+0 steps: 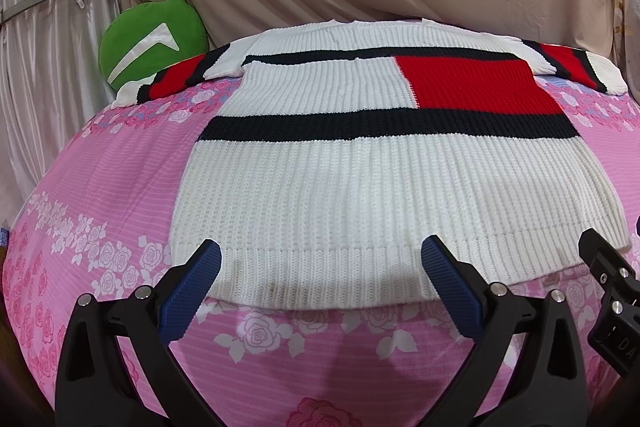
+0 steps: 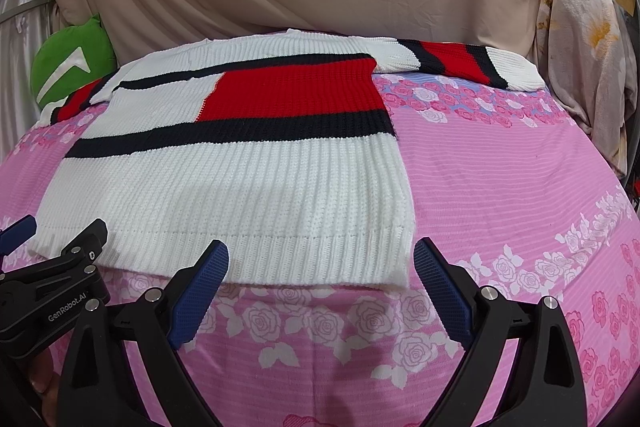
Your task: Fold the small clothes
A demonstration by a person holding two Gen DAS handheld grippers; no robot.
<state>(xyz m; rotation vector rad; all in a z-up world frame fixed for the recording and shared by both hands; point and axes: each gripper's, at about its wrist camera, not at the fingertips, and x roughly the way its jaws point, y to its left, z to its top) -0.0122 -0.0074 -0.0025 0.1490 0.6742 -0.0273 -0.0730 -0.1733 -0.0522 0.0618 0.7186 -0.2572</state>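
- The white knit sweater (image 1: 320, 187) is lying flat on the pink floral bedsheet (image 1: 100, 187).
- The left gripper (image 1: 320, 259) is hovering at the sweater's hem, jaws spread wide, empty.
- The right gripper (image 2: 320, 259) is hovering at the sweater's hem corner, likewise gaping.

sweater (image 1: 360, 187): chunky ribbed knit | bedsheet (image 1: 120, 187): smooth printed cloth

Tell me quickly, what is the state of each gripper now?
Left gripper: open, holding nothing, at the sweater hem.
Right gripper: open, holding nothing, at the hem's right corner.
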